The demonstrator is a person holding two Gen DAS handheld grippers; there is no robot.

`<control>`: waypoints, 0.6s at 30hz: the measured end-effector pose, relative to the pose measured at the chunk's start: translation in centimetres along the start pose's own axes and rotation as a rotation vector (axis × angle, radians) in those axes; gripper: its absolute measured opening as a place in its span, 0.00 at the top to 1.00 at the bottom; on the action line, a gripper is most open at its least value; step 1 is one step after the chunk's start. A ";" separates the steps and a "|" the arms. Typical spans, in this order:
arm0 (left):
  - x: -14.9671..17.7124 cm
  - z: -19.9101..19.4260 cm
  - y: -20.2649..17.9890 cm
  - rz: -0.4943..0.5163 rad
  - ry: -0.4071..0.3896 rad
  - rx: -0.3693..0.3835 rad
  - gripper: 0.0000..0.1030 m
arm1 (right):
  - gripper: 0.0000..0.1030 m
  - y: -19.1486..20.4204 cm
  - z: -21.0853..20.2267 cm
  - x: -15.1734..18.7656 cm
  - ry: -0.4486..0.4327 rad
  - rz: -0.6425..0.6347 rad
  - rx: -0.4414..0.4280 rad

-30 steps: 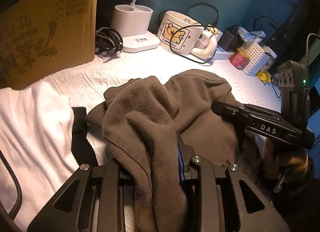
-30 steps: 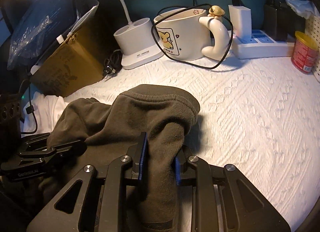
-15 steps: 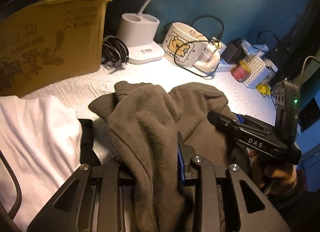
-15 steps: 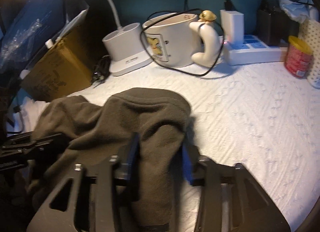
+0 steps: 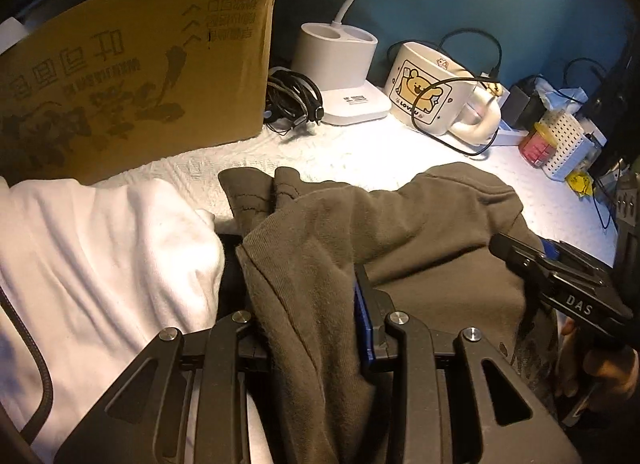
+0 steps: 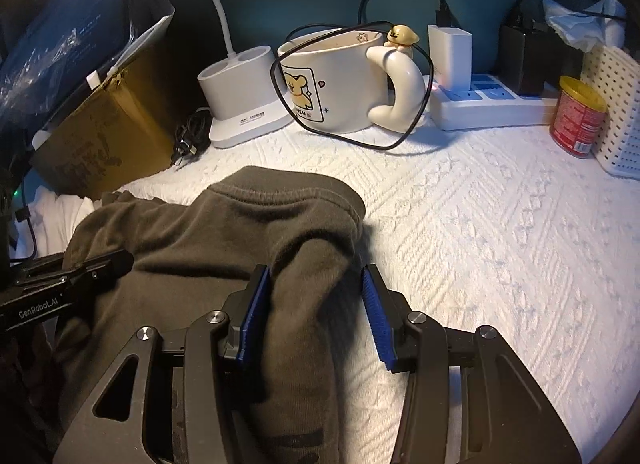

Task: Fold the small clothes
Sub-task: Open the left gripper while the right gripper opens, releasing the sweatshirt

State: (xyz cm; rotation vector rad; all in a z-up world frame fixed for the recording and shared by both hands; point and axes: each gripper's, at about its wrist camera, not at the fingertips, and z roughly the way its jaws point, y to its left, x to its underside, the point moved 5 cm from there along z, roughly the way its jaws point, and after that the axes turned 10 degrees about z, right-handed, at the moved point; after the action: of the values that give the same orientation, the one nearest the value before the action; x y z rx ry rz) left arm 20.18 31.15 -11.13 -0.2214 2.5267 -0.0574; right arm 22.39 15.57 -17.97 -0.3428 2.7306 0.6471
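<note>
A dark grey-brown garment [image 5: 400, 232] lies bunched on the white textured table cover [image 6: 480, 224]. My left gripper [image 5: 304, 296] holds a fold of its left side; the blue pad [image 5: 363, 324] presses the cloth, the other finger is hidden under it, and the jaws are easing open. My right gripper [image 6: 316, 276] stands open over the garment [image 6: 240, 232]. A fold lies between its blue pads, touching the left one and apart from the right one. Each gripper shows in the other's view: the right gripper [image 5: 560, 288], the left gripper [image 6: 80, 268].
A white garment [image 5: 100, 256] lies to the left, in front of a cardboard box [image 5: 132, 76]. Along the back stand a lamp base [image 5: 340, 64], a bear mug [image 6: 336, 92] looped by a black cable, a power strip [image 6: 488, 104], a red can [image 6: 580, 116] and a white basket [image 6: 616, 112].
My right gripper's jaws have spread apart and let go of the fold they pinched. The left gripper kept its fold and tipped a little, bringing the box closer in view.
</note>
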 end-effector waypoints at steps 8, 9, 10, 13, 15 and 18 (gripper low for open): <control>0.7 -1.8 0.1 -0.005 -0.007 -0.029 0.68 | 0.54 0.0 -1.3 1.2 -0.010 0.014 0.021; 0.9 -2.1 0.0 -0.004 -0.010 -0.029 0.68 | 0.54 0.0 -1.6 1.3 -0.010 0.018 0.020; 1.0 -2.4 -0.1 -0.006 -0.013 -0.026 0.68 | 0.54 0.1 -1.9 1.4 -0.010 0.017 0.021; 1.5 -3.3 -0.2 -0.016 -0.021 -0.004 0.68 | 0.53 0.2 -2.8 1.9 -0.010 0.018 0.019; 1.9 -3.7 -0.3 -0.023 -0.025 0.009 0.68 | 0.53 0.2 -3.4 2.3 -0.010 0.019 0.019; 2.5 -4.0 -0.8 -0.027 -0.027 0.020 0.68 | 0.54 0.3 -4.1 3.1 0.007 0.020 0.012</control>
State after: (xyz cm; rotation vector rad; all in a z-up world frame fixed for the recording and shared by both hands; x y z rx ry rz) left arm 15.95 29.94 -9.21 -0.2464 2.4958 -0.0898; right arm 18.42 13.38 -15.49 -0.3155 2.7465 0.6361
